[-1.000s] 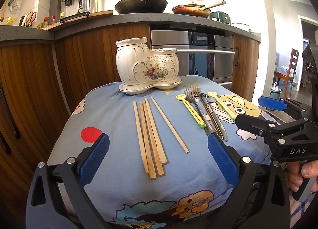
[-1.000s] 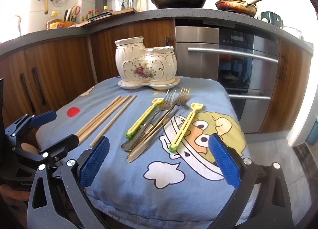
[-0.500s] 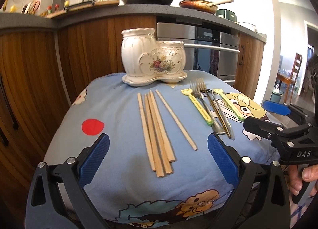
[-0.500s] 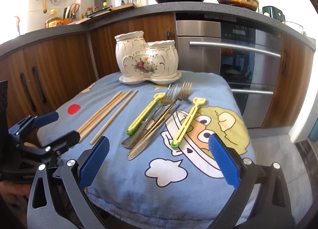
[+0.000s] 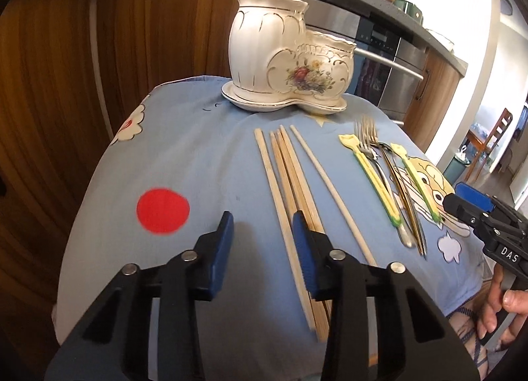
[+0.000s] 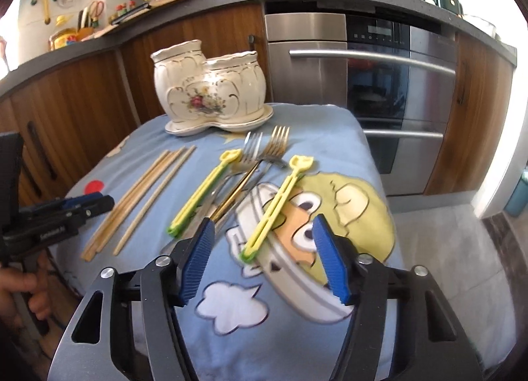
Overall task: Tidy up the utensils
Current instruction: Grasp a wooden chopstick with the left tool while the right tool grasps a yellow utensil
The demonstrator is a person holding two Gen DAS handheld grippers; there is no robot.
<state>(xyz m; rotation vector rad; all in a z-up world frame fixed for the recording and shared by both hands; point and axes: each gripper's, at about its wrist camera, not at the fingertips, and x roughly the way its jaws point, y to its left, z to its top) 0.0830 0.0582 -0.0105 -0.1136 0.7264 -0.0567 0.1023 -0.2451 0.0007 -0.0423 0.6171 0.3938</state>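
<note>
Both grippers have just been narrowing their jaws since the earlier frames, and the left wrist view now sits closer over the cloth. Largest, the blue cartoon cloth (image 5: 204, 156) covers the stand. At its 12 o'clock edge stands the white ceramic holder (image 5: 287, 57) on its saucer, both cups upright. Below it lie the wooden chopsticks (image 5: 287, 176), side by side, running toward 6 o'clock. At 3 o'clock from them lie the forks (image 6: 260, 153) among two yellow-green clips (image 6: 274, 209). The left gripper (image 5: 262, 249) is partly closed with nothing gripped, only bare cloth between the pads, the chopsticks just right of it. The right gripper (image 6: 264, 259) stands half open, unladen, with one clip's near end between its pads, not pressed.
</note>
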